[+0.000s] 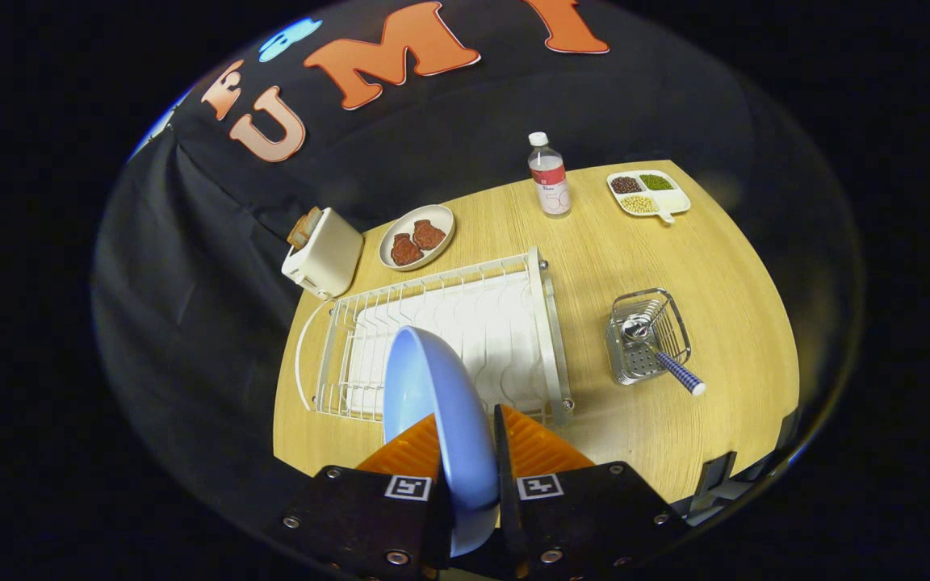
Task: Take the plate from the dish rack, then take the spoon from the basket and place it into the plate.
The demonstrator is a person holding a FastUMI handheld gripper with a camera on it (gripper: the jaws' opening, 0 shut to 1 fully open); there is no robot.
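Two orange fingers [404, 452] of the gripper [465, 440] pinch the blue plate [433, 403] on edge between them, clamped tight. Just beyond sits the white dish rack [449, 323]. Off to the right of it, the spoon [659, 351] leans in the metal basket [647, 339] on the wooden table [715, 282].

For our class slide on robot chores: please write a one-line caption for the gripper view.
Gripper clamps the blue plate on edge above the dish rack; the spoon waits in its basket.
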